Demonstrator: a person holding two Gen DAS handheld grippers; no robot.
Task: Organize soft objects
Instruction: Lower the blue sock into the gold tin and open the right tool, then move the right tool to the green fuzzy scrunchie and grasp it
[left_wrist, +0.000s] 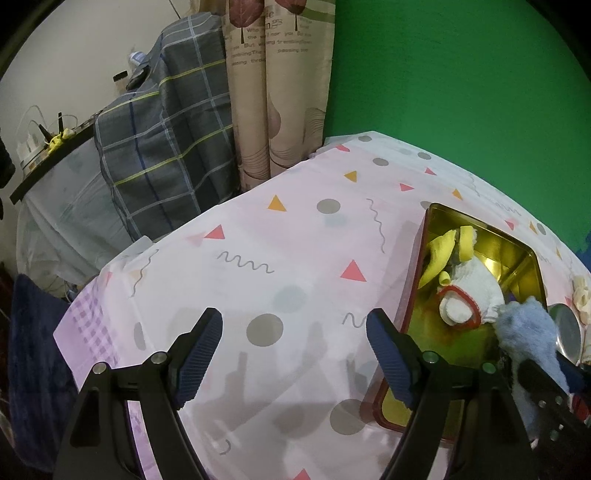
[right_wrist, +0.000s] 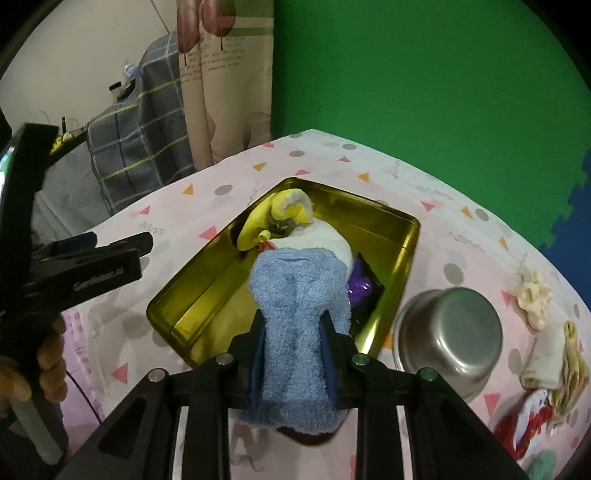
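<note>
- The blue fluffy cloth (right_wrist: 295, 314) is clamped between the fingers of the right gripper (right_wrist: 293, 354), hanging over the near part of the gold tin (right_wrist: 207, 295); its free end droops forward onto the white cloth (right_wrist: 332, 243) already in the tin.
- It looks light, limp and plush, so I judge it will sag and fold wherever it is let go. A pinch across its bunched middle, as here, seems the safest hold; an edge grip would likely let it trail.
- It should not slip much: the pile is thick and the pads bite into it.
- In the tin also lie a yellow cloth (right_wrist: 258, 221) and a purple packet (right_wrist: 360, 286), so free room is mostly on the left half.
- The left gripper (left_wrist: 295, 350) hovers over the tablecloth (left_wrist: 295, 229) beside the tin, fingers wide apart and holding nothing.
- A steel bowl (right_wrist: 448, 332) stands upside down just right of the tin; more soft pieces (right_wrist: 535, 302) wait further right.
- Behind the table are a green wall (right_wrist: 424, 74), a curtain (left_wrist: 273, 85) and a plaid cover (left_wrist: 166, 129).
</note>
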